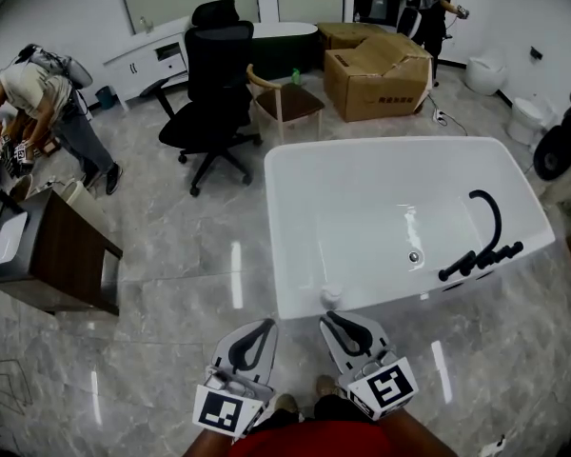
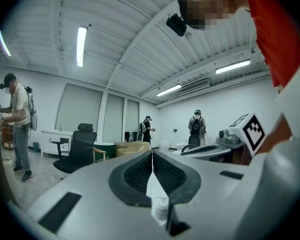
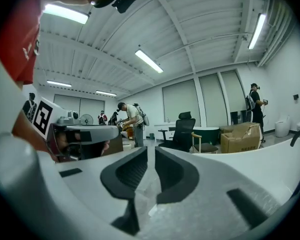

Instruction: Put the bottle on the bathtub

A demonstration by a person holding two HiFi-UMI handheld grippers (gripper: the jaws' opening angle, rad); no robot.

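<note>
"Where's the small clear plastic bottle [image 1: 331,296]?"
"Upright on the white bathtub's [image 1: 381,145] near rim. The left claw [image 1: 266,326] is closed and empty, the right claw [image 1: 331,319] slightly parted and empty."

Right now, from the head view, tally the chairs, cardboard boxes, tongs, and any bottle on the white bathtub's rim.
Chairs: 2, black office chair, wooden chair
Cardboard boxes: 2, one large, one behind it
Tongs: 2, left tongs, right tongs
Bottle on the bathtub rim: 1
Total: 7
</note>
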